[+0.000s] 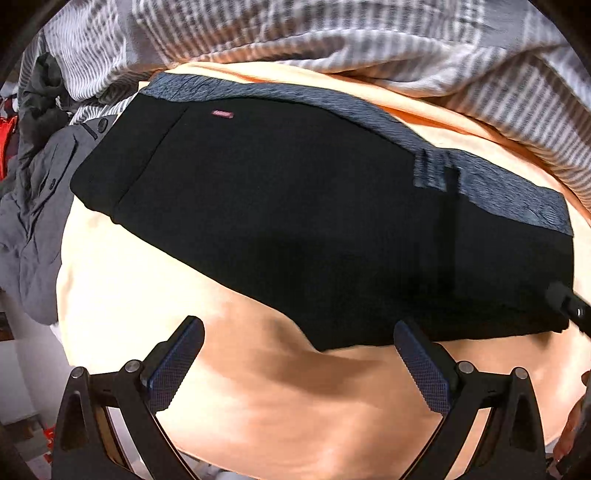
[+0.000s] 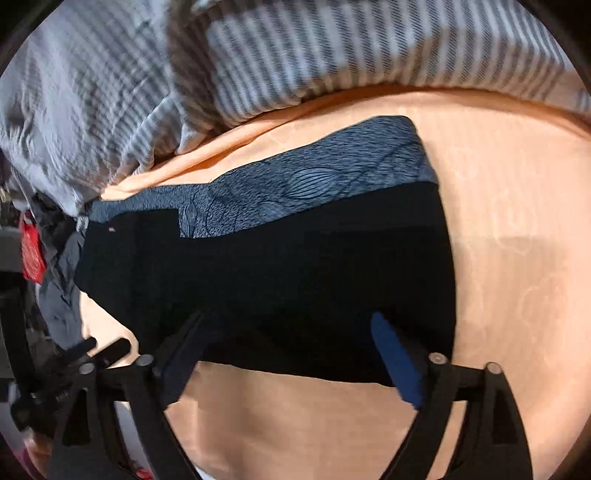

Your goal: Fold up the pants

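Black pants (image 1: 295, 221) lie folded flat on the peach sheet (image 1: 258, 387), with a grey-blue patterned band (image 1: 369, 114) along their far edge. My left gripper (image 1: 297, 326) hangs open just in front of the pants' near edge, with nothing between its fingers. In the right wrist view the same pants (image 2: 277, 266) and band (image 2: 314, 177) fill the middle. My right gripper (image 2: 290, 321) is open over the near edge of the pants, its pads apart and gripping nothing. The right gripper's tip (image 1: 569, 306) shows at the pants' right end.
A grey-and-white striped duvet (image 1: 332, 33) is bunched along the far side of the bed. A crumpled grey garment (image 1: 40, 206) lies at the left end of the pants, with red items (image 2: 31, 243) beyond it. Bare peach sheet (image 2: 517, 240) lies right of the pants.
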### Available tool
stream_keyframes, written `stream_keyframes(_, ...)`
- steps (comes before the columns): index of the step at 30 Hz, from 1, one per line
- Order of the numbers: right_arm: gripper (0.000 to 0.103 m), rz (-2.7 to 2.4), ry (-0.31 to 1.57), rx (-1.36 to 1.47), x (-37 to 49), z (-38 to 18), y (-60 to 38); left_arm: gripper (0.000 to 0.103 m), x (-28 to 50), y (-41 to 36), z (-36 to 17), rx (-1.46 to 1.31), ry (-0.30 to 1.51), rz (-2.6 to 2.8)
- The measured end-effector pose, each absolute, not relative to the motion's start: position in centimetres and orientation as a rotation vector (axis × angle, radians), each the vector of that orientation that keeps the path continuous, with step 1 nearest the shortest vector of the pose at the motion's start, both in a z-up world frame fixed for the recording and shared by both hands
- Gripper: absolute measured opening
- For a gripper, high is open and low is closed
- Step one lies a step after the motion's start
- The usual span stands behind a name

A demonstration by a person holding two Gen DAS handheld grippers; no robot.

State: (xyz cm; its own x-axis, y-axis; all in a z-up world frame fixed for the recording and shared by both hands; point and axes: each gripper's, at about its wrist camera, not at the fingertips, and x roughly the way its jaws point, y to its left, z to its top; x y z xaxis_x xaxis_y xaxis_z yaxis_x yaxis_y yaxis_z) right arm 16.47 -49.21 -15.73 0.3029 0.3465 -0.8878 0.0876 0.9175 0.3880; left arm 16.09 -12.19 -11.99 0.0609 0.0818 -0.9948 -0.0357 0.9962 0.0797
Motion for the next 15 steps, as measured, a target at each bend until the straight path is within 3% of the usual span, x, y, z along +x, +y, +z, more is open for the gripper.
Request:
stream_keyframes(4, 0.100, 0.085, 1.291, 0.219, 16.7, -15.4, -45.8, 0.103, 16.6, -9.3, -12.4, 0.001, 1.507, 0.063)
stream_keyframes(15, 0.102, 0.029, 1.311, 0.098, 18.8, -14.8, -38.1, 0.103, 18.6, 0.1, -12.4, -0.177, 1.457, 0.071)
